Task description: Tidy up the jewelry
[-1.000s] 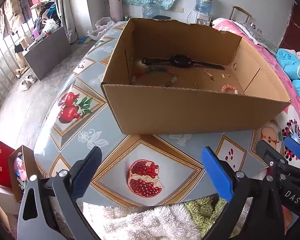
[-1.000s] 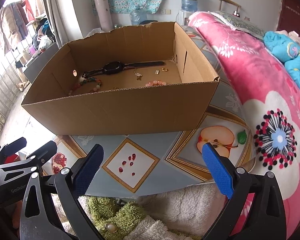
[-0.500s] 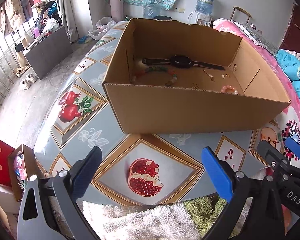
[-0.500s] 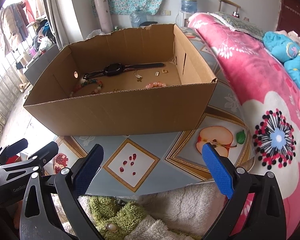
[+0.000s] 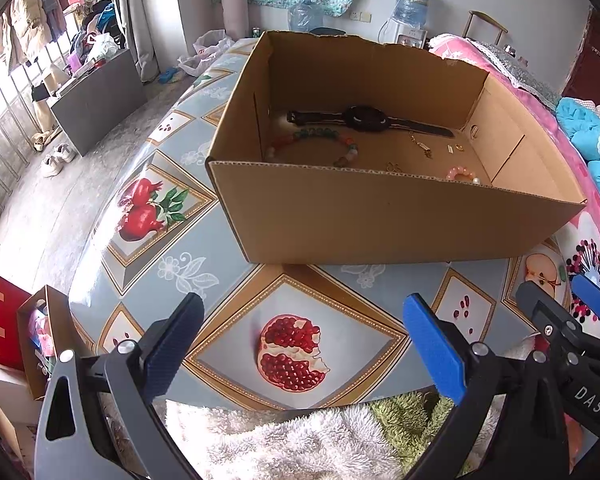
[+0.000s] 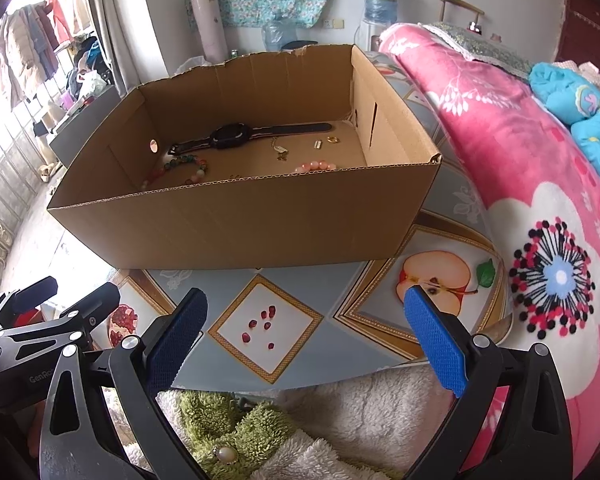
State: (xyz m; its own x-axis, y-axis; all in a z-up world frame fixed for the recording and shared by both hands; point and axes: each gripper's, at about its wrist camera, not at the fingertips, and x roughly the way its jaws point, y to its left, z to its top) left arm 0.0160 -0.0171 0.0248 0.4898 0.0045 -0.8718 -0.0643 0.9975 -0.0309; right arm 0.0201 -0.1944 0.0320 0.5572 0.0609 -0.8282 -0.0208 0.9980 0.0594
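— Where does the jewelry sit right now?

— All inside the cardboard box (image 5: 380, 220) on the fruit-patterned bench (image 5: 172, 256). A black watch (image 5: 366, 118) lies stretched along the far wall, a multicoloured bead bracelet (image 5: 320, 142) toward the box's left side, a pink bead bracelet (image 6: 315, 166) close behind the near wall, and a thin chain (image 6: 278, 150) and a gold ring (image 6: 333, 139) toward the right.

— And the claws?

— The left claw (image 5: 300, 344) and the right claw (image 6: 304, 332) both hang over the bench's near edge, spread wide, gripping nothing.

— So what makes the reach go well?

— I can't judge whether they're about to go in or have just come out. If a claw goes in, I'd say clear the tall near wall first, then descend straight. The ring and chain look tiny and flat, so the tips must pinch low against the cardboard floor.
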